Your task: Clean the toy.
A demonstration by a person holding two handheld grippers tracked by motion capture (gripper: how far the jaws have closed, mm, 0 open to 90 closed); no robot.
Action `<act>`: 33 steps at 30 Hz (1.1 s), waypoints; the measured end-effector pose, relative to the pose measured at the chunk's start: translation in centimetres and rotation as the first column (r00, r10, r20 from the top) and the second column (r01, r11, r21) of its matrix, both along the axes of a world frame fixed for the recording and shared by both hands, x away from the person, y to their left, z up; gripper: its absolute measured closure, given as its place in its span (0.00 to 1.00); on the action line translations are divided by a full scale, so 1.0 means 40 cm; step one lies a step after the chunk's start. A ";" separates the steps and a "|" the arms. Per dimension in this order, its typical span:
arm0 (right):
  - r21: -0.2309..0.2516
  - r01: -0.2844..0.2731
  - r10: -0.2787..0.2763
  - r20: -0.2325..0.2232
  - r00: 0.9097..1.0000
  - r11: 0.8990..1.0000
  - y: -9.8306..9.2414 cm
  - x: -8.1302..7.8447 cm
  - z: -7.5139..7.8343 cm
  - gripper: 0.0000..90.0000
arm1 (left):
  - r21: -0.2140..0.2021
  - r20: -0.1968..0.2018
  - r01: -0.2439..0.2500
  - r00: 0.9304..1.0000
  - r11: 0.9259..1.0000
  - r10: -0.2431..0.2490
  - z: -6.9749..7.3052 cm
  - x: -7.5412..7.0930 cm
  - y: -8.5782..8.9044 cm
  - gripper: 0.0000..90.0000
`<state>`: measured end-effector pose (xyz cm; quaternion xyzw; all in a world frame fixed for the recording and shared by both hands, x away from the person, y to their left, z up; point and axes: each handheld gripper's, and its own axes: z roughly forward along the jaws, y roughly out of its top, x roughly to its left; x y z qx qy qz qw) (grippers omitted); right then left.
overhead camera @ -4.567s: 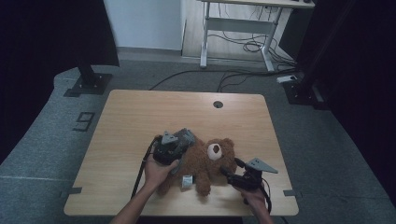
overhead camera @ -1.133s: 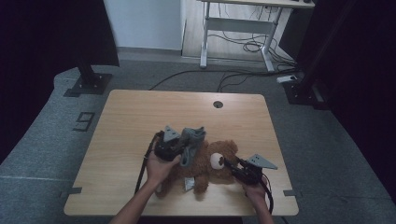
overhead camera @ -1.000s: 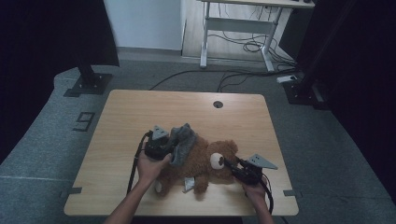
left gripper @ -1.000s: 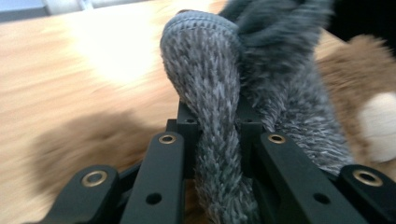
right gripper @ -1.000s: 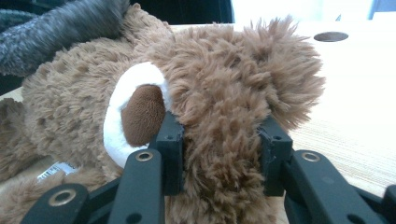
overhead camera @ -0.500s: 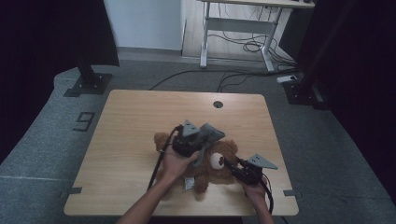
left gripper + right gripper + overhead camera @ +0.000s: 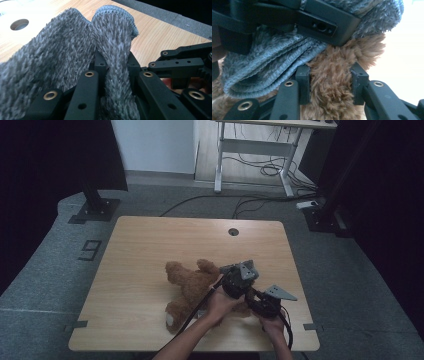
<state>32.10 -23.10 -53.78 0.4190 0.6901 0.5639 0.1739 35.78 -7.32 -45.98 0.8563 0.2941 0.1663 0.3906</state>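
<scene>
A: Brown teddy bear (image 7: 192, 292) lies on counter (image 7: 150, 250), long axis diagonal, legs toward far-left?
B: Yes. Left claw (image 7: 113, 75) clamps grey fuzzy cloth (image 7: 60, 57); right claw (image 7: 329, 82) pinches bear fur, near-right.

The setting was a lab recording space. A wooden table (image 7: 150, 250) stood on grey carpet (image 7: 60, 285) between black curtains (image 7: 50, 165). Loose cables (image 7: 260, 167) lay under a desk frame (image 7: 255, 145).
</scene>
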 end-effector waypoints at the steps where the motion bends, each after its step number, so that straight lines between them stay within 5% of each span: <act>1: -0.004 -0.001 0.001 0.003 1.000 1.000 0.001 -0.001 0.001 0.67 | 0.004 -0.002 -0.003 1.000 1.000 0.003 0.004 0.000 0.006 0.86; 12: -0.007 0.000 0.000 0.000 1.000 1.000 -0.001 0.000 0.002 0.67 | -0.021 -0.021 -0.121 0.992 0.992 0.121 -0.001 0.013 0.160 0.87; 15: -0.001 -0.002 0.002 0.001 1.000 1.000 -0.001 0.000 0.002 0.67 | -0.078 -0.054 -0.137 0.990 0.987 0.133 -0.004 0.018 0.214 0.87; 22: 0.003 0.000 0.001 -0.003 1.000 1.000 0.001 -0.001 0.002 0.67 | -0.168 -0.040 -0.191 0.982 0.967 0.187 0.013 0.007 0.333 0.87; 28: 0.005 0.003 -0.003 -0.006 1.000 1.000 0.001 0.000 0.001 0.67 | -0.139 -0.076 -0.309 0.950 0.941 0.301 0.003 0.033 0.466 0.86; 33: 0.008 0.006 -0.006 -0.008 1.000 1.000 0.002 0.001 0.001 0.67 | -0.103 -0.129 -0.381 0.921 0.919 0.367 -0.056 0.042 0.561 0.86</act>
